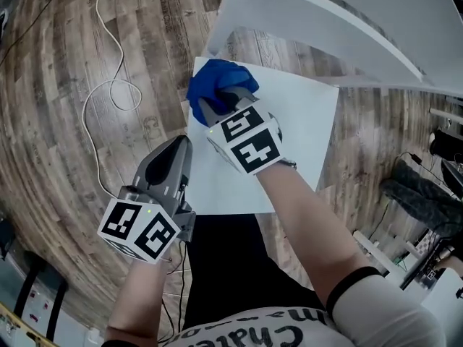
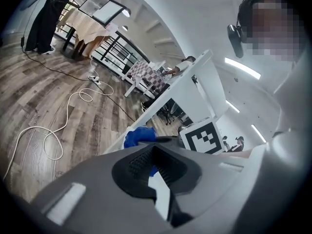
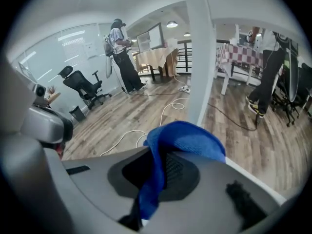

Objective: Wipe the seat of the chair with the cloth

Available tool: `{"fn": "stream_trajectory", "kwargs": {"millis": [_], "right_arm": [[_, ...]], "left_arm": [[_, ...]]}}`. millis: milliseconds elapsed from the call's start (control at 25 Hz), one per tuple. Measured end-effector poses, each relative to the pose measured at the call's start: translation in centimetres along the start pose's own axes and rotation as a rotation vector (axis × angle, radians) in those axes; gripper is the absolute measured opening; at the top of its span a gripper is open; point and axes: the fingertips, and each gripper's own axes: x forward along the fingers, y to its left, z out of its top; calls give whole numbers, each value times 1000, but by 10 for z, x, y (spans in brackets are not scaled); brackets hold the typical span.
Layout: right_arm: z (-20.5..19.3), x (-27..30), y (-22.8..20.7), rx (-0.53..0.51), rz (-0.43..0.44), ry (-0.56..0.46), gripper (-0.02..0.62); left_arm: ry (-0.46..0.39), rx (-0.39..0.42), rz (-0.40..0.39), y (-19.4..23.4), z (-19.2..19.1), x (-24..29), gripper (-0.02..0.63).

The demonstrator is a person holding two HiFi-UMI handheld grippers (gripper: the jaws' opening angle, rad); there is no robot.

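Observation:
The white chair seat point(image 1: 307, 125) lies below me, its backrest point(image 1: 347, 20) rising at the far side. A blue cloth point(image 1: 215, 80) is bunched at the seat's far left corner. My right gripper point(image 1: 228, 101) is shut on the cloth and pressed down onto the seat there. In the right gripper view the blue cloth point(image 3: 187, 138) hangs out between the jaws of the right gripper point(image 3: 161, 172). My left gripper point(image 1: 182, 144) hovers at the seat's left edge, shut and holding nothing. The left gripper view looks past the left gripper point(image 2: 153, 154) toward the cloth point(image 2: 136, 136).
A white cable point(image 1: 101, 92) loops over the wooden floor left of the chair. Dark gear and white frames point(image 1: 427, 194) crowd the right side. My black-trousered legs point(image 1: 231, 266) stand against the seat's near edge. Farther off are a person point(image 3: 119, 55), an office chair point(image 3: 83, 87) and tables.

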Motion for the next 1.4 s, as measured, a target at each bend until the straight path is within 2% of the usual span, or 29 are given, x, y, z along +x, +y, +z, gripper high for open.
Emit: {"fn": "stream_trajectory", "kwargs": {"millis": [160,480,1200,1400], "right_arm": [[-5,-3,-2,-23,-22,-12,35],[-29,-29,-29,46,-54,-41,35],[-137,-135,-149,307,-296,-114,35],[-164,-162,-173,370,-378,-131,35]], "left_arm": [[13,6,-11,-5,-3,7,6],[58,12,-36,-23,-23,23,6],[198,74,-135,-97,-80,77,6],[239,111,-151,-104,-102,89,6]]}}
